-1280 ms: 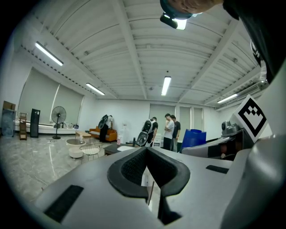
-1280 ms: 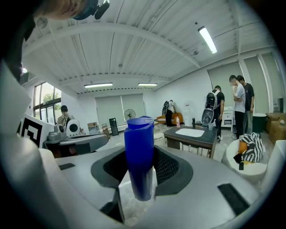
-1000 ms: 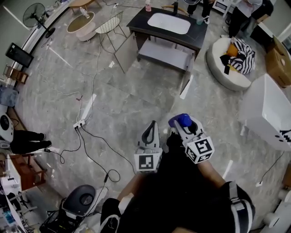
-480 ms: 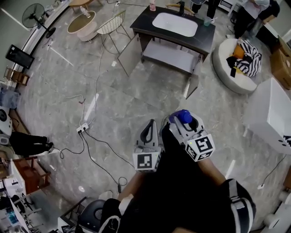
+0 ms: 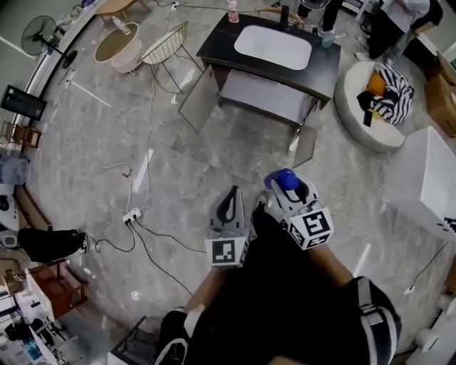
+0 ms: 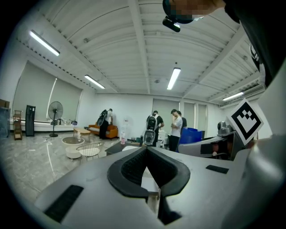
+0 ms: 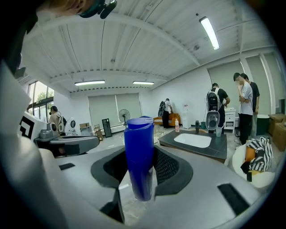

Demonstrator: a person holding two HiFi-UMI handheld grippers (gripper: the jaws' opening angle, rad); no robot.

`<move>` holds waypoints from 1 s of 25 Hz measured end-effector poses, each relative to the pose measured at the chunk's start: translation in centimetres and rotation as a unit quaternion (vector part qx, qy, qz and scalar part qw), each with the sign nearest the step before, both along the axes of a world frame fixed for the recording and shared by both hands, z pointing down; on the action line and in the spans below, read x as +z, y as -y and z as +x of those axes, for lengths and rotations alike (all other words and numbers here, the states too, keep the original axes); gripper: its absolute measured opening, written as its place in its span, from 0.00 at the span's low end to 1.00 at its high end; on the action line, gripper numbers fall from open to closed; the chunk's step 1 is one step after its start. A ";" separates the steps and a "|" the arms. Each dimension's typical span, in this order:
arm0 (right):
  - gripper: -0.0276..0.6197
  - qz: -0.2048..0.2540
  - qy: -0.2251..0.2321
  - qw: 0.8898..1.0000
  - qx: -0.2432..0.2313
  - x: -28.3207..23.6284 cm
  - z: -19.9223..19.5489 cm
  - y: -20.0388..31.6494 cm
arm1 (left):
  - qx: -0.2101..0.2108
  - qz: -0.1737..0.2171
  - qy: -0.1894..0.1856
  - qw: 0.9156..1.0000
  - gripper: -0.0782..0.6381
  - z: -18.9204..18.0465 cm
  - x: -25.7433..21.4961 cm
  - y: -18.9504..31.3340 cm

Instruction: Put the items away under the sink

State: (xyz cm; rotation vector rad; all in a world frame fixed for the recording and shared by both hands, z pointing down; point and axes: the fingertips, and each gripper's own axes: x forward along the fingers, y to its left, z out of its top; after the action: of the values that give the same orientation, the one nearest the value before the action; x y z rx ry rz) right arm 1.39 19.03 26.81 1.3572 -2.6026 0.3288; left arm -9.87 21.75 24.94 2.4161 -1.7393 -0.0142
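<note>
My right gripper (image 5: 291,191) is shut on a blue bottle (image 7: 140,156), which stands upright between its jaws; the bottle's top (image 5: 283,180) shows blue in the head view. My left gripper (image 5: 230,207) is shut with nothing in it, its pads meeting (image 6: 146,152). Both are held close to my body, well short of the dark sink counter (image 5: 217,38) with its white basin (image 5: 272,47). The cabinet under the sink stands with both doors (image 5: 197,89) swung open and a grey shelf (image 5: 258,87) showing. A pink bottle (image 5: 232,11) and a dark bottle (image 5: 284,15) stand on the counter.
A wire chair (image 5: 168,43) and a round low table (image 5: 117,43) stand left of the sink. A white beanbag (image 5: 375,107) with striped cloth lies to its right, beside a white box (image 5: 427,178). Cables and a power strip (image 5: 131,214) cross the floor at left. People stand behind the counter (image 7: 245,105).
The view has drifted: the sink cabinet sits a little lower and nearer in the frame. Both grippers keep their pose, the blue bottle still held.
</note>
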 end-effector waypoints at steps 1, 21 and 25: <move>0.28 0.000 0.000 1.000 0.000 0.0 0.1 1.5 | 0.000 0.000 0.001 1.000 0.13 0.1 0.0 1.4; 0.28 -0.006 0.001 0.995 0.097 1.9 -3.4 20.8 | 0.120 -0.001 -0.001 0.993 0.13 -1.8 1.8 23.9; 0.28 -0.007 -0.003 0.990 0.140 2.5 -4.7 25.2 | 0.160 -0.006 -0.002 0.987 0.13 -3.1 2.2 29.2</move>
State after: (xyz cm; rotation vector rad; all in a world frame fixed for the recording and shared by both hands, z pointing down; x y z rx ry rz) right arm -3.34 -6.13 29.27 1.7182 -2.3972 0.3815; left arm -12.99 -7.40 27.14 2.6530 -1.3257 0.0319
